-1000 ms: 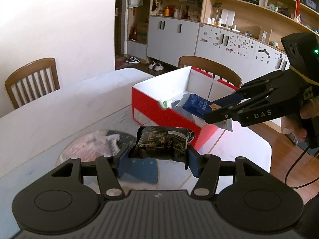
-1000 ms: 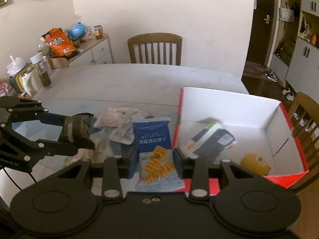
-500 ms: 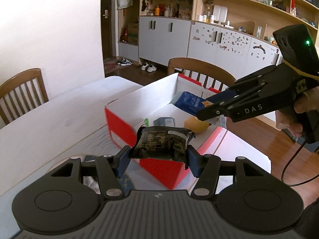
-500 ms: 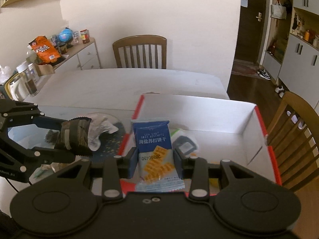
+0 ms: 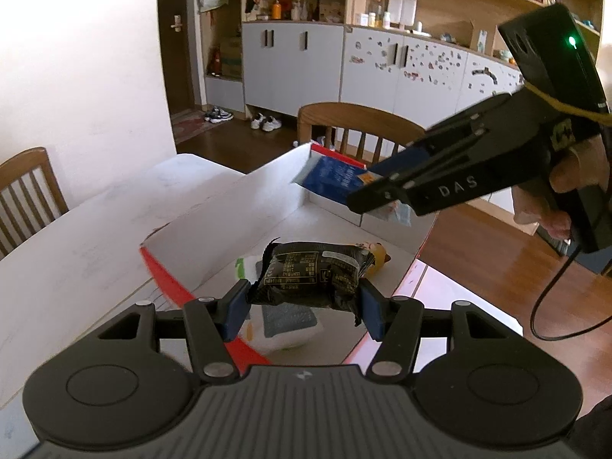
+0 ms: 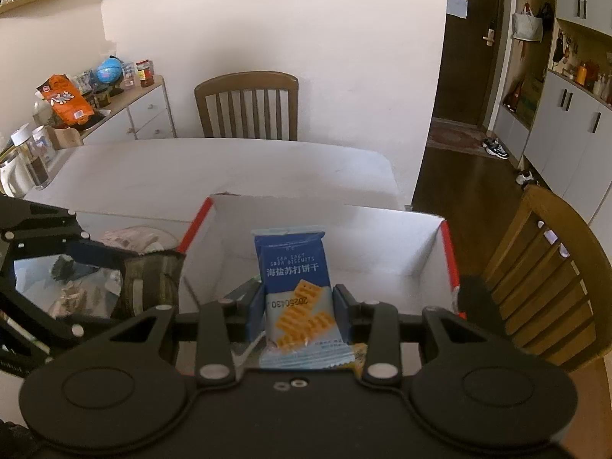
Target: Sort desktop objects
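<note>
- The left gripper (image 5: 304, 308) is clamping a black snack packet (image 5: 315, 275) crosswise between its blue pads, above the red-and-white box (image 5: 214, 237).
- The right gripper (image 6: 298, 315) is pinching an upright blue cracker packet (image 6: 294, 279) over the same box.
- A wooden chair (image 6: 248, 105) is standing beyond the white table (image 6: 214, 170).

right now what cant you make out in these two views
- Left wrist view: the grey item in the box is half hidden behind the dark packet.
- Left wrist view: the blue packet is partly covered by the right gripper.
- Right wrist view: the box floor is hidden behind the blue packet.
</note>
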Demonstrator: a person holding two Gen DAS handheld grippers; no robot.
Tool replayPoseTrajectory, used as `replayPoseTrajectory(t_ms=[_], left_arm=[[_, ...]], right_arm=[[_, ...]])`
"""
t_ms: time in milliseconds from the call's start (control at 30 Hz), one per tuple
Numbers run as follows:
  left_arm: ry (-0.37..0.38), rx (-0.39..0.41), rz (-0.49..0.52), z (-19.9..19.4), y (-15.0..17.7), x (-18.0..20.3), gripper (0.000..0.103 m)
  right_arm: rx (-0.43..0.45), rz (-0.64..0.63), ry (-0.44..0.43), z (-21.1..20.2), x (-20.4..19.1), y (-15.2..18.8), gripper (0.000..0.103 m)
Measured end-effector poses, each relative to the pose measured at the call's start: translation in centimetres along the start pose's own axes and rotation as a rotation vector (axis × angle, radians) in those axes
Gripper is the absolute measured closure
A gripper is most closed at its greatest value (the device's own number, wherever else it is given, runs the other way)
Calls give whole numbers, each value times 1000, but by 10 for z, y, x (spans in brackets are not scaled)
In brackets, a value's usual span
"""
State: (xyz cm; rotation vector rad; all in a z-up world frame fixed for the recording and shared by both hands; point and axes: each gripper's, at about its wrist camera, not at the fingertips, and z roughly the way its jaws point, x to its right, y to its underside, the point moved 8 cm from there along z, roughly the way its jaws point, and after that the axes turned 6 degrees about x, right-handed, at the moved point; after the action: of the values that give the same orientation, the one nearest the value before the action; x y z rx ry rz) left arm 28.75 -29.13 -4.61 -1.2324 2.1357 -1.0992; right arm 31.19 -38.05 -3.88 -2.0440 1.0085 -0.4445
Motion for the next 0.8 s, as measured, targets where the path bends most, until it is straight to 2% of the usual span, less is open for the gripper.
replayPoseTrajectory(t_ms=[700,800], left_arm=[[91,-176,103,83,-10,21,45],[99,-217,86,96,-8,18,45]], right_arm=[[-93,43,48,53,56,16,65],[-107,37,54,61,60,16,65]])
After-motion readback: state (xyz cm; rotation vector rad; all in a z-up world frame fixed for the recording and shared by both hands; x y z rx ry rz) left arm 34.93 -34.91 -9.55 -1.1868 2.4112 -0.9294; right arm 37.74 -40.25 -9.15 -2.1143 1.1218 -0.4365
